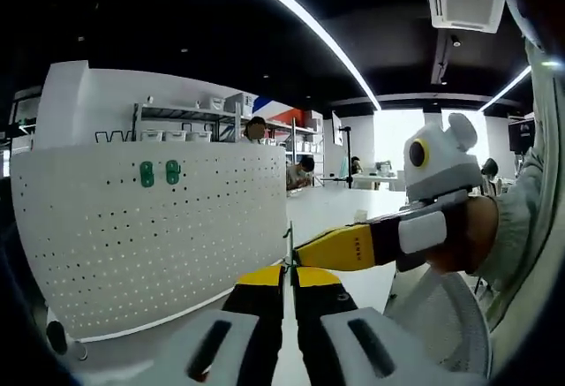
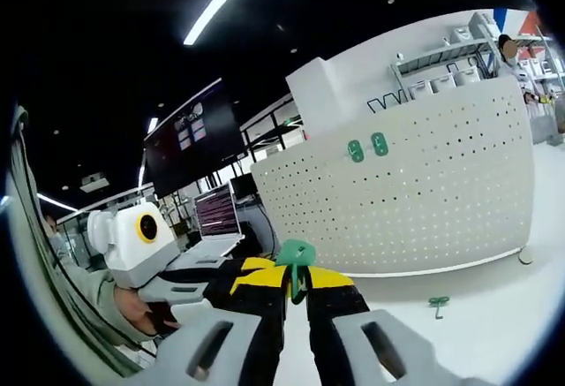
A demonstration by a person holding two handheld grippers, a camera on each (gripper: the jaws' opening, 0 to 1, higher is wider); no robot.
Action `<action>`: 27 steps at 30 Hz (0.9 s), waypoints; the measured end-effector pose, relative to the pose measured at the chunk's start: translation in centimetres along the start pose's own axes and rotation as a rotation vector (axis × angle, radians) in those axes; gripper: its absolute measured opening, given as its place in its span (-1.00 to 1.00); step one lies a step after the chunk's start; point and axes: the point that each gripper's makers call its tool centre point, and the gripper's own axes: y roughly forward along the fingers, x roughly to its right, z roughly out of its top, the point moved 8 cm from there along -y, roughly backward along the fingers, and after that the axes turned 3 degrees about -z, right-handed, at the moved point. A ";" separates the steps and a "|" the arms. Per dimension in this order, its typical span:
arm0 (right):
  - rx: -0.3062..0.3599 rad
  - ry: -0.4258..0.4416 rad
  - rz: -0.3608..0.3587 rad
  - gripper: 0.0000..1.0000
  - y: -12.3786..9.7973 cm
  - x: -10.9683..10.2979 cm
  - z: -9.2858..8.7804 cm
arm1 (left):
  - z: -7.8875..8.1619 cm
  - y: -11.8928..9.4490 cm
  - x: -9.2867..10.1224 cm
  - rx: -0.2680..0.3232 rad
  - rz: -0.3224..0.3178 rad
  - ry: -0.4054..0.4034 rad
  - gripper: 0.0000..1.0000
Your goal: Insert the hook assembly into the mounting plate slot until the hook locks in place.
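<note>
My left gripper [image 1: 289, 282] has its yellow-tipped jaws closed on a thin green hook [image 1: 288, 243]. The right gripper [image 1: 353, 246] reaches in from the right, tip beside it. The white pegboard [image 1: 150, 236] stands on the table [image 1: 340, 205], two green hooks [image 1: 160, 172] near its upper edge.

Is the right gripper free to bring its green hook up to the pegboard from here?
Probably yes. The right gripper is shut on the green hook, and nothing stands between it and the pegboard; the left gripper sits off to the side.
</note>
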 end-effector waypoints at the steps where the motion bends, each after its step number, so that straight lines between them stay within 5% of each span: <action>1: 0.001 0.012 0.002 -0.91 0.0 0.0 0.0 | 0.0 0.0 0.0 0.000 0.001 0.002 -0.93; 27: -0.002 -0.080 0.011 -0.97 0.3 -0.7 0.0 | -0.3 0.0 -0.2 -0.016 0.005 -0.003 -0.91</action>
